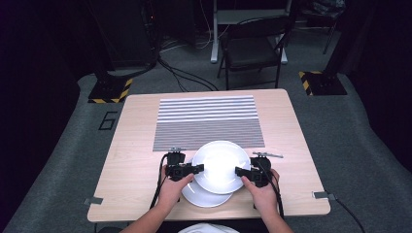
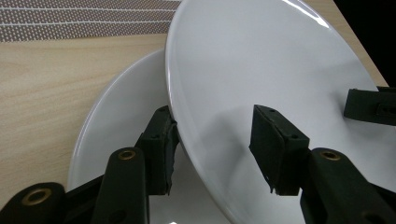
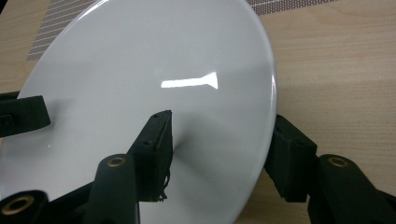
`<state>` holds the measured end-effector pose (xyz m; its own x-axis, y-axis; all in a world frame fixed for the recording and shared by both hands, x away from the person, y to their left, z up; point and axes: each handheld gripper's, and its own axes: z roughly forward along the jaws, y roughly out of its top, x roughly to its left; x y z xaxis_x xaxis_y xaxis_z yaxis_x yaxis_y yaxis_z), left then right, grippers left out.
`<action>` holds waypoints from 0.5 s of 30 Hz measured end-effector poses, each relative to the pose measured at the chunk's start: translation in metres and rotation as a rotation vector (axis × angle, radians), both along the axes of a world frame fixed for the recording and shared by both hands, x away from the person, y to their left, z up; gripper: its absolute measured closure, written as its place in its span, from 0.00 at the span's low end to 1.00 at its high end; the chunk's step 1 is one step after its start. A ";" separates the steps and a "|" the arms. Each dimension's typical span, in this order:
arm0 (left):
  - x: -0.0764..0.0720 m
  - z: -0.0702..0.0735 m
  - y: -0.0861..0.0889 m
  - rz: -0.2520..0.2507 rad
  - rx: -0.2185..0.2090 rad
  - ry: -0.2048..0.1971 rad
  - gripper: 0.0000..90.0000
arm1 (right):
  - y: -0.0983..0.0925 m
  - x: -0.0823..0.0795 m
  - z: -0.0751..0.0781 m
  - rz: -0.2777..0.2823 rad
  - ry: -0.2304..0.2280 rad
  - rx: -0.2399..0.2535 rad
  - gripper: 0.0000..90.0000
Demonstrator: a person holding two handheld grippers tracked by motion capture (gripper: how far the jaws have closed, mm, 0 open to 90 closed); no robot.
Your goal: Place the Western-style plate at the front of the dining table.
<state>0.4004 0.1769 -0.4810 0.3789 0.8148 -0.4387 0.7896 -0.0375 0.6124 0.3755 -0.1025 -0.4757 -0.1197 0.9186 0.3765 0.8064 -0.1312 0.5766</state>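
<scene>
The left hand-held gripper [image 1: 200, 169] and the right hand-held gripper [image 1: 238, 171] face each other across a white upper plate [image 1: 221, 165], each taking one side of its rim. In the left gripper view the left hand-held gripper [image 2: 212, 149] straddles the rim of the upper plate [image 2: 280, 84]: one pad sits under the edge and touches it, the other hovers above the glossy face with a gap, so the jaws stand partly spread around the rim, not yet pinching. In the right gripper view the right hand-held gripper [image 3: 224, 149] has one pad on the face of the upper plate [image 3: 154, 74] and the other beneath the rim; whether both press firmly I cannot tell.

The upper plate is tilted, lifted between the two hand-held grippers. A second white plate [image 1: 206, 196] lies flat on the tabletop [image 1: 131, 160], below and partly nearer than the left hand-held gripper. A striped placemat [image 1: 209, 121] lies beyond both hand-held grippers.
</scene>
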 end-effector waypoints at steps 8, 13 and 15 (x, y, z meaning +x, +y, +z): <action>0.001 0.003 0.006 0.014 -0.005 -0.007 0.57 | 0.005 0.006 0.005 0.015 -0.020 -0.003 0.51; 0.002 0.007 0.011 0.029 -0.005 -0.023 0.58 | 0.009 0.011 0.009 0.020 -0.025 0.003 0.51; 0.002 0.008 0.013 0.036 0.000 -0.027 0.58 | 0.012 0.013 0.009 0.029 -0.031 0.000 0.51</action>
